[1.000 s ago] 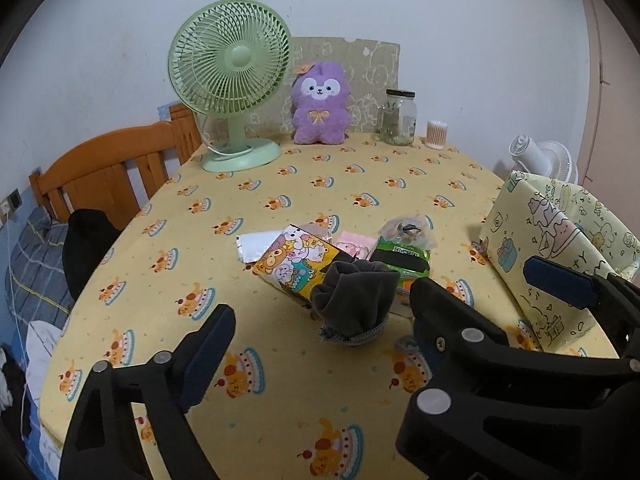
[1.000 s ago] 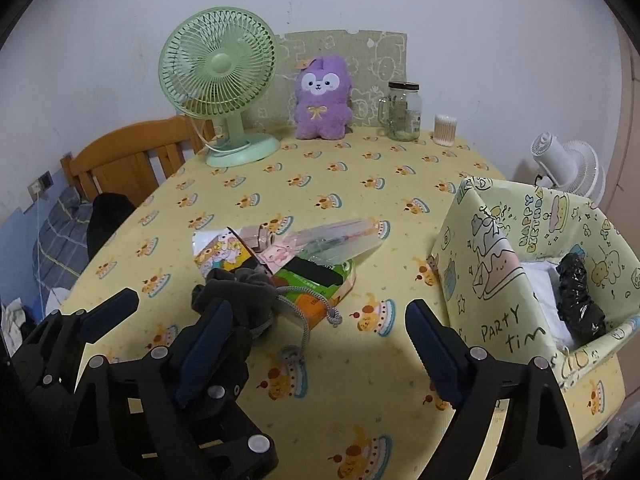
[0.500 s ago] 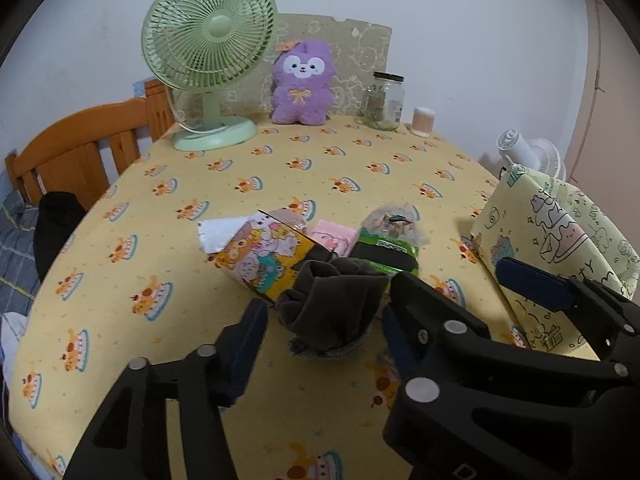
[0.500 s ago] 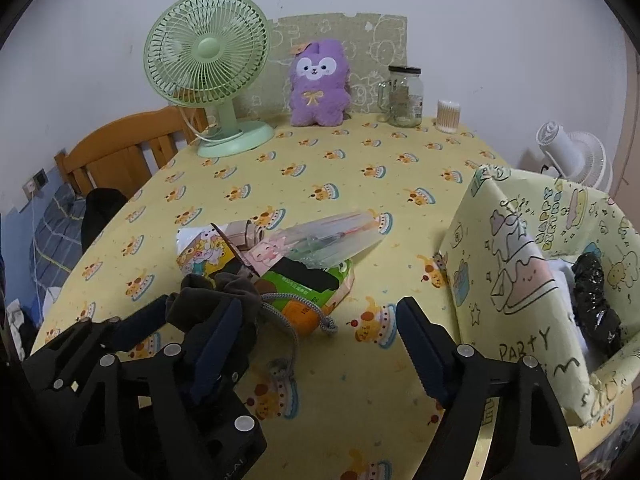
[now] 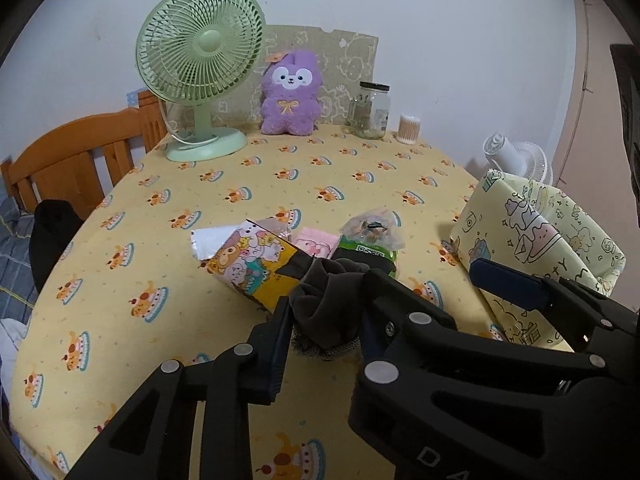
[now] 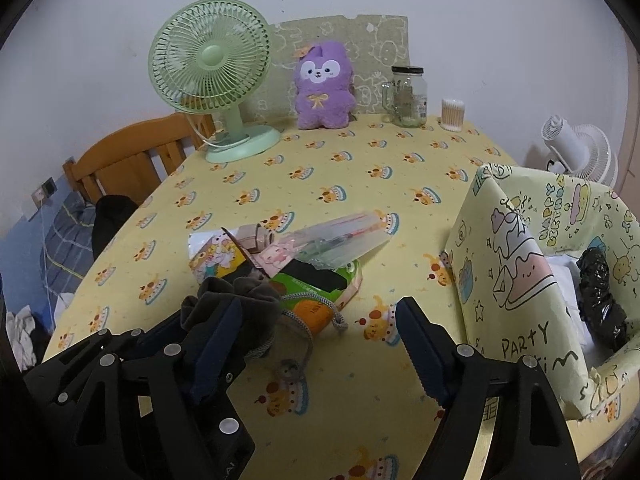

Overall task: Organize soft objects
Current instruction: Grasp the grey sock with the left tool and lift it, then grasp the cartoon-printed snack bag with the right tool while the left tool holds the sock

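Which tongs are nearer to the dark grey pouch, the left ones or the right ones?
Left. The left tongs have the dark grey pouch between their closing jaws, pads against its sides. The right tongs hang open beside it; only its drawstring lies in their gap.

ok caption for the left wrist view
Left tool closing on a grey pouch beside snack packs on the table.
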